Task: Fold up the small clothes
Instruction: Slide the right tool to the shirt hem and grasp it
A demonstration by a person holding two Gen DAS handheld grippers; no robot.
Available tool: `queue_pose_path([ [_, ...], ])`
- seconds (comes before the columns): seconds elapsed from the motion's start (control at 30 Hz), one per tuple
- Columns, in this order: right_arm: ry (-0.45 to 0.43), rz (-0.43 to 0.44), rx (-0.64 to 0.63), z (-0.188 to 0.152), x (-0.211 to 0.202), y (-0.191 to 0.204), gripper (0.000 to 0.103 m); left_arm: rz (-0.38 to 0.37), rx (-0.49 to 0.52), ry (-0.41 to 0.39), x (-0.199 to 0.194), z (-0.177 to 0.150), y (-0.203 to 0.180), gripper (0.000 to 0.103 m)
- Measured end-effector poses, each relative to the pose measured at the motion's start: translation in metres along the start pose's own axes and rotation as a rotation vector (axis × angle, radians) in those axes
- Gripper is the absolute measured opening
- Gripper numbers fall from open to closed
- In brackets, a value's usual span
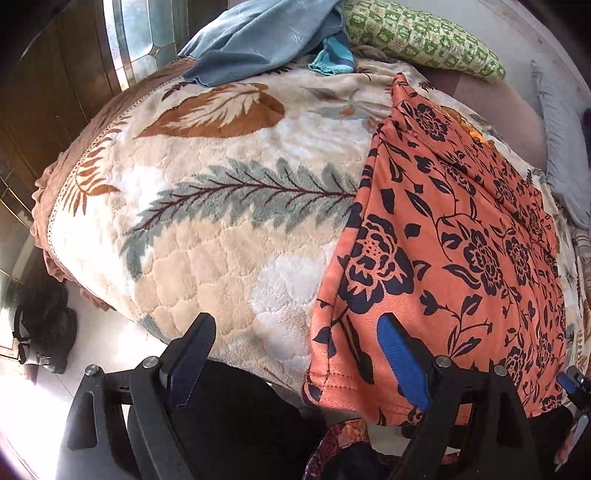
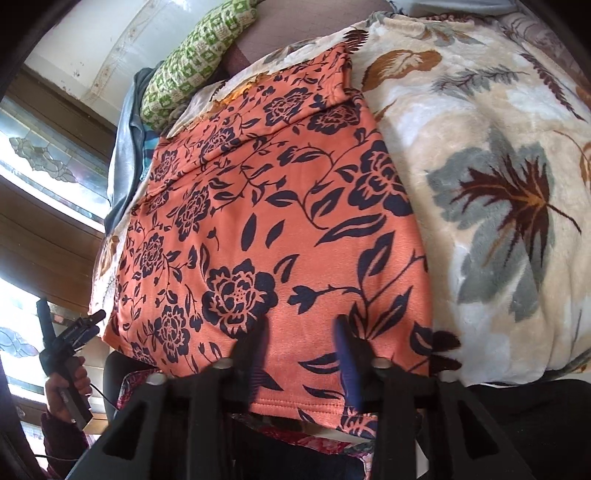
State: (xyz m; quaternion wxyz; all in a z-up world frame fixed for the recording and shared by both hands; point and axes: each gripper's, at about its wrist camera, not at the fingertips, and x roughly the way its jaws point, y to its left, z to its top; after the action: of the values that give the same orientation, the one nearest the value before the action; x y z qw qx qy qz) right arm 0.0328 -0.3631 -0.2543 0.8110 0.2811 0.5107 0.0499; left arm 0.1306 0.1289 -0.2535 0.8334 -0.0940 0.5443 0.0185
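Orange floral garment (image 2: 280,221) lies flat beneath both grippers' spread, empty fingers (image 1: 402,354).

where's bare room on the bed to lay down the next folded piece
Bare plush leaf-print blanket lies open between the orange floral garment and the frilled bed edge, and again on the garment's other side. The head end is crowded: blue cloth and green patterned pillow.
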Motion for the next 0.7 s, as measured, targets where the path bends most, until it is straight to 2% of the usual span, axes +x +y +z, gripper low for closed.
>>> queue_pose_path([
  [0.1,-0.034,0.016,0.052,0.0,-0.008,-0.011,0.077,-0.003,0.029,0.041,0.014,-0.006,-0.003,0.088],
  [0.13,-0.035,0.013,0.066,0.001,-0.009,-0.014,0.077,-0.012,0.024,0.047,0.018,-0.008,-0.003,0.085],
  [0.17,-0.036,0.006,0.081,0.001,-0.011,-0.017,0.077,-0.033,0.021,0.05,0.02,-0.01,-0.002,0.073],
  [0.23,-0.041,0.008,0.098,0.002,-0.014,-0.022,0.077,-0.038,0.028,0.033,0.018,-0.012,-0.002,0.065],
  [0.3,-0.049,0.009,0.109,0.002,-0.017,-0.025,0.077,-0.06,0.048,0.023,0.013,-0.013,-0.002,0.043],
  [0.37,-0.039,-0.007,0.121,0.002,-0.015,-0.028,0.077,-0.084,0.052,0.026,0.011,-0.011,-0.002,0.035],
  [0.47,-0.058,-0.047,0.161,0.001,-0.017,-0.039,0.076,-0.092,0.06,0.039,0.012,-0.008,-0.002,0.037],
  [0.6,-0.051,-0.102,0.199,-0.001,-0.016,-0.052,0.072,-0.108,0.075,0.042,0.018,-0.006,-0.009,0.062],
  [0.7,0.001,-0.112,0.219,-0.004,-0.006,-0.057,0.064,-0.07,0.136,0.026,0.022,-0.008,-0.021,0.063],
])
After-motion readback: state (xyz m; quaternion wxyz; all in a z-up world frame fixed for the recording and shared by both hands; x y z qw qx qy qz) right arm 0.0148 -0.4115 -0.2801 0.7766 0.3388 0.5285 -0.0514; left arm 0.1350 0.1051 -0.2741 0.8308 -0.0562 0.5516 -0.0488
